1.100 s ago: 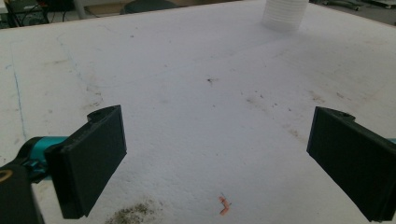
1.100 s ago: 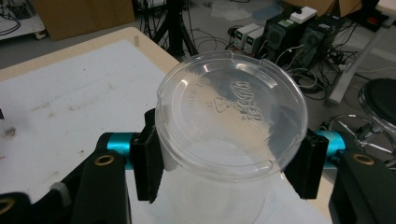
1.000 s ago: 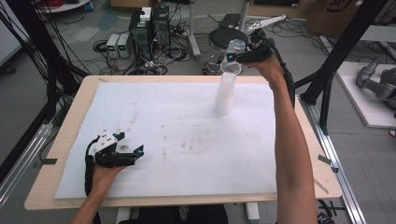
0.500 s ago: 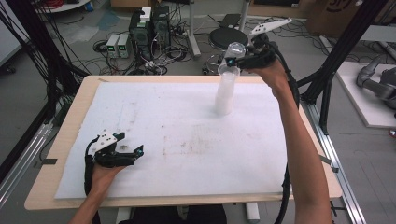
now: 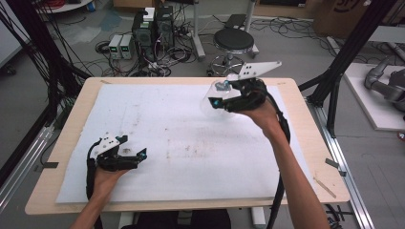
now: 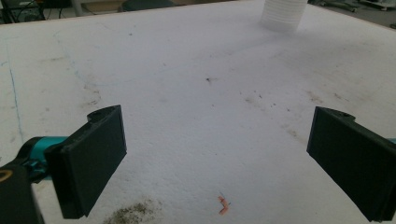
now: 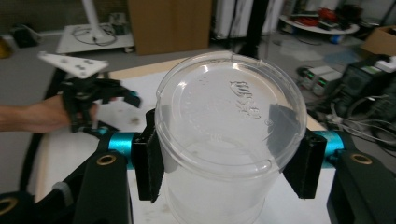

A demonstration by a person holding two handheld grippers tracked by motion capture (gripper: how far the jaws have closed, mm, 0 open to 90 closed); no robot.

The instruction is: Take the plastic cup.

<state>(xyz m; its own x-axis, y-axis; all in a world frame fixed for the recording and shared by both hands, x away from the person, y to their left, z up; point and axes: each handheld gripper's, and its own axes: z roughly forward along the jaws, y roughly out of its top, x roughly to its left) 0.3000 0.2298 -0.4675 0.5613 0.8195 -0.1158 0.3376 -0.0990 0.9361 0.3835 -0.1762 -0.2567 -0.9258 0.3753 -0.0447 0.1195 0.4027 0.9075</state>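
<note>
The right gripper (image 5: 220,97) is clamping a clear plastic cup (image 7: 229,140) between its jaws, holding it tipped on its side in the air above the far part of the white mat (image 5: 181,143). The left gripper (image 5: 125,156) is resting on the mat's near left part, its jaws spread wide with nothing between them.

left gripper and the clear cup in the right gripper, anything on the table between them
Nothing stands there. In the high view, bare stained white mat separates the left gripper from the clear cup clamped in the right gripper.

white mat (image 5: 191,143): open mid-table | obstacle: cup stack (image 6: 283,13) at far edge
</note>
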